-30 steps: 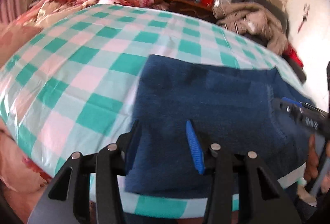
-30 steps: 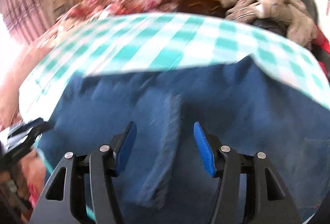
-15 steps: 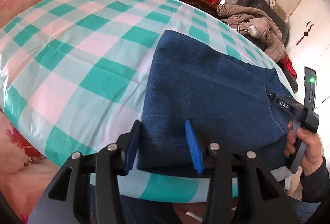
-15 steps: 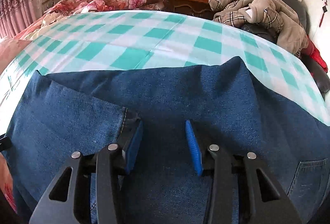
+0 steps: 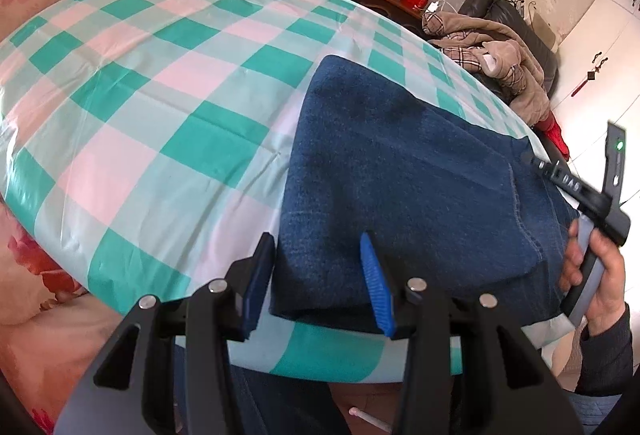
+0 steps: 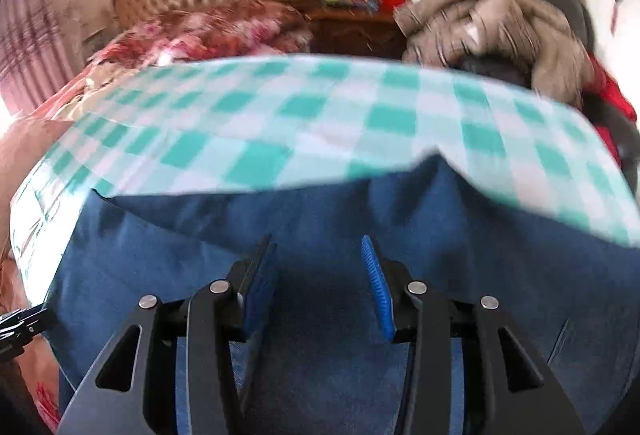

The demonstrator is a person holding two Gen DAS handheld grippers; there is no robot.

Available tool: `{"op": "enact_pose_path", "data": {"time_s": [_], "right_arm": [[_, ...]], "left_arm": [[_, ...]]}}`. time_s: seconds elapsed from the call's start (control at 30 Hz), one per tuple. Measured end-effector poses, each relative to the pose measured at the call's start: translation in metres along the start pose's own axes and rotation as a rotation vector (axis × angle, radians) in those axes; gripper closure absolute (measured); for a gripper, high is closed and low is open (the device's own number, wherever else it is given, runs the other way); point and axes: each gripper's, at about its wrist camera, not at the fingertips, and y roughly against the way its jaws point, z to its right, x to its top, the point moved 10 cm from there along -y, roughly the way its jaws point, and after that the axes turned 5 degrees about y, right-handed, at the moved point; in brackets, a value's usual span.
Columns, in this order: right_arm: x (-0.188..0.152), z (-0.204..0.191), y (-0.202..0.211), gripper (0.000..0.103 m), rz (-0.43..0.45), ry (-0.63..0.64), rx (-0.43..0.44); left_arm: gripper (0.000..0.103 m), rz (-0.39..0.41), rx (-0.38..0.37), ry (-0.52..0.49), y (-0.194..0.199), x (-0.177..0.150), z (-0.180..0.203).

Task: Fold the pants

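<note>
From my remote station I saw the dark blue denim pants [image 5: 404,191] lying in a folded stack on the bed covered with a green, pink and white checked sheet [image 5: 168,87], close to its near edge and toward the near right corner, and some denim also seemed to hang over that edge below. My left gripper [image 5: 320,277] stood wide apart and held nothing; its blue-padded fingers were on either side of the near left corner of the stack, just above the cloth, though I could not tell if they touched it. My right gripper [image 6: 318,277] was also wide apart and empty, hovering over the middle of the pants, and its picture was blurred, so small details there I could not read. In the left view I could see my right hand [image 5: 596,271] around the grey handle at the right end of the stack. I judged the denim to be thick and rather heavy, soft enough to bend but stiff enough to keep a crease, and not slippery on the sheet. I thought the best place to take hold was the doubled edge at a corner, pinching all layers together, since one layer alone would peel off and spoil the fold.
</note>
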Motion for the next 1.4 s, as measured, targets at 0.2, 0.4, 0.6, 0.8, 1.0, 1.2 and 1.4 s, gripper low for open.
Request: {"op": "enact_pose_path", "data": {"time_s": [0.2, 0.4, 0.6, 0.8, 1.0, 1.2, 1.4], "right_arm": [[0.003, -0.022, -0.022, 0.062, -0.061, 0.14, -0.024], [-0.018, -0.007, -0.045, 0.063, -0.123, 0.13, -0.068], [-0.02, -0.007, -0.044, 0.063, -0.104, 0.14, -0.082], [-0.02, -0.007, -0.044, 0.063, -0.101, 0.132, -0.075], [-0.019, -0.005, -0.045, 0.054, -0.125, 0.124, -0.074], [0.011, -0.004, -0.006, 0.05, -0.104, 0.019, -0.045], [0.036, -0.132, 0.0, 0.04, -0.214, 0.19, 0.217]], "left_arm": [[0.059, -0.008, -0.023, 0.023, 0.003, -0.003, -0.002], [0.071, -0.013, -0.051, 0.049, 0.006, -0.004, -0.004], [0.066, -0.011, -0.06, 0.079, 0.008, -0.004, -0.006], [0.073, -0.028, -0.074, 0.088, 0.008, -0.007, -0.007], [0.085, -0.004, -0.101, 0.068, 0.02, -0.003, 0.002], [0.086, 0.026, -0.085, 0.033, 0.028, 0.0, 0.011], [0.087, 0.058, -0.058, 0.011, 0.033, 0.001, 0.015]]}}
